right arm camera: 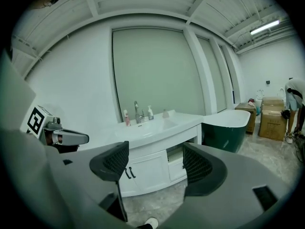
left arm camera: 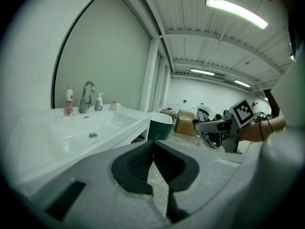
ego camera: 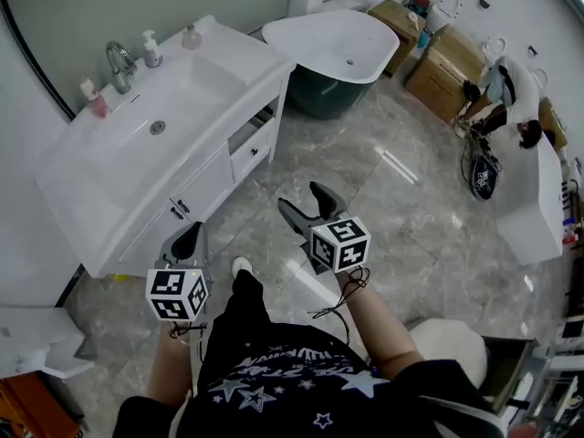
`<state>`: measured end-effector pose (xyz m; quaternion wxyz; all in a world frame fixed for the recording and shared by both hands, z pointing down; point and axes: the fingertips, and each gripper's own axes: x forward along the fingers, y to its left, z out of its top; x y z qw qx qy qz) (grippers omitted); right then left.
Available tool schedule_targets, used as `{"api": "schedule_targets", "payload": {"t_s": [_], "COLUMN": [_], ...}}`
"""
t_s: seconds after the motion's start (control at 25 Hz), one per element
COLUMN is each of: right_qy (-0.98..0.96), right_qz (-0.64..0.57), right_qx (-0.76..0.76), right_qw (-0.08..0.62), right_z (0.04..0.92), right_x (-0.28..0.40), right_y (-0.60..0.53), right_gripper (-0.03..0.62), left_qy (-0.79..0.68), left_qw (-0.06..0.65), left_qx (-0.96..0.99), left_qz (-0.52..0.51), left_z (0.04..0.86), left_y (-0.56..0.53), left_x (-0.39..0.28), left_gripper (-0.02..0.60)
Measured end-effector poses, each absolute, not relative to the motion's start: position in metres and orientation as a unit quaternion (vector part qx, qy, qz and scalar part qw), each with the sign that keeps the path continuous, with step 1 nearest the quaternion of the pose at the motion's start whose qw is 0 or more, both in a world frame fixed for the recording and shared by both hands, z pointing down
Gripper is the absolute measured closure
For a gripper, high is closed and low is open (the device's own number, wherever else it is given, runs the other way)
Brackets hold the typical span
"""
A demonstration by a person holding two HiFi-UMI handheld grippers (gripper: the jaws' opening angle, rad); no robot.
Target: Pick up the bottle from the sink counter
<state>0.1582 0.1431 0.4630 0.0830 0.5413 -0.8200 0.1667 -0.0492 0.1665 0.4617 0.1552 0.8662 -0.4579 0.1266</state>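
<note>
The left tool (ego camera: 190, 234) hangs near the bench's (ego camera: 260, 60) front edge, its jaws pressed together with nothing between them. The right tool (ego camera: 308, 206) is out over the marble floor (ego camera: 401, 217), jaws spread wide and empty. Along the bench's rear edge, well apart from both tools, a pink bottle (ego camera: 94, 99) stands upright just left of the faucet (ego camera: 117, 64). A white pump bottle (ego camera: 151, 49) stands just right of it, and a small squat bottle (ego camera: 191, 36) nearer the rear right corner. A bathtub (ego camera: 338, 44) sits beyond the bench's right end.
</note>
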Motion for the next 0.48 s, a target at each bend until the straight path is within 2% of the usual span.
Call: {"api": "schedule_targets", "payload": {"t_s": [0.28, 0.48], "right_qy": [-0.821, -0.828], "right_qz": [0.162, 0.163], "right_qx": [0.539, 0.531], "right_qw": [0.098, 0.078], "right_z": [0.452, 0.448], "right_x": [0.145, 0.123], "right_y": [0.000, -0.081], "right_gripper": [0.253, 0.252], "left_qy": [-0.464, -0.479], "left_qw": [0.157, 0.167], "left_qx": [0.862, 0.853], "left_qz": [0.132, 0.126], "left_z": [0.461, 0.467], "left_y": [0.035, -0.035], "left_x": [-0.069, -0.093], "left_gripper": [0.563, 0.562]}}
